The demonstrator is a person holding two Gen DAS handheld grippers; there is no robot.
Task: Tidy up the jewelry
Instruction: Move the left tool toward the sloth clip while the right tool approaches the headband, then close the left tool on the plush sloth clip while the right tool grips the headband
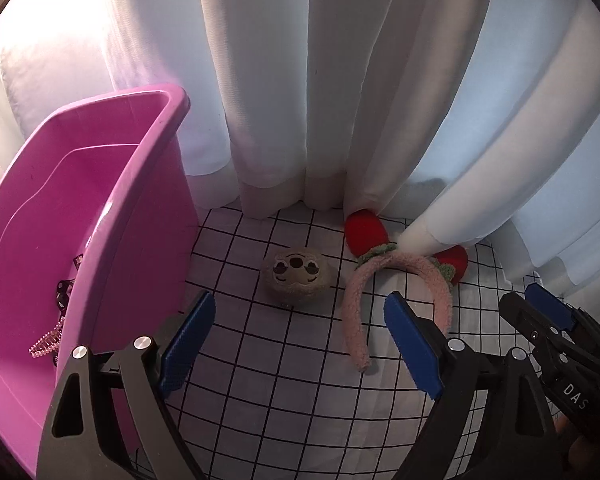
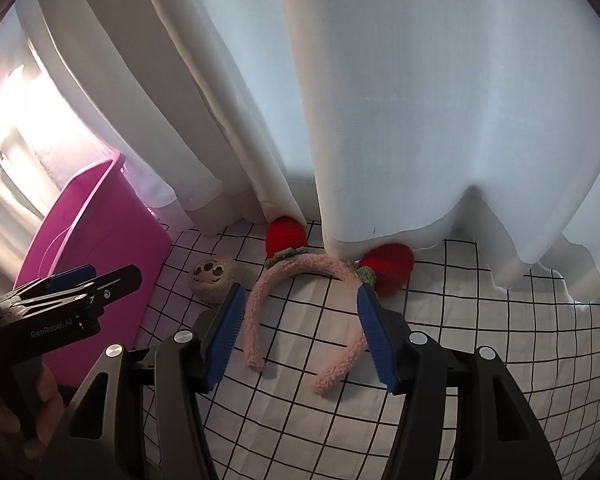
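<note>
A fuzzy pink headband (image 2: 312,266) with two red strawberry ears lies on the checked cloth, its top tucked under the curtain hem. My right gripper (image 2: 300,336) hovers over it, open, with the band's two arms showing between the blue pads, neither pressed. In the left wrist view the headband (image 1: 396,261) lies to the right of a round sloth-face plush (image 1: 296,276). My left gripper (image 1: 300,340) stands wide open just short of that plush, with nothing between its fingers. To its left, the pink bin (image 1: 156,240) holds a beaded piece (image 1: 46,342) and small black pieces (image 1: 62,292).
White curtains (image 2: 420,120) hang close behind the objects and drape onto the checked cloth (image 2: 480,320). The two grippers are side by side: the right one (image 1: 530,304) at the left view's right edge, the left one (image 2: 112,273) in front of the bin (image 2: 100,240).
</note>
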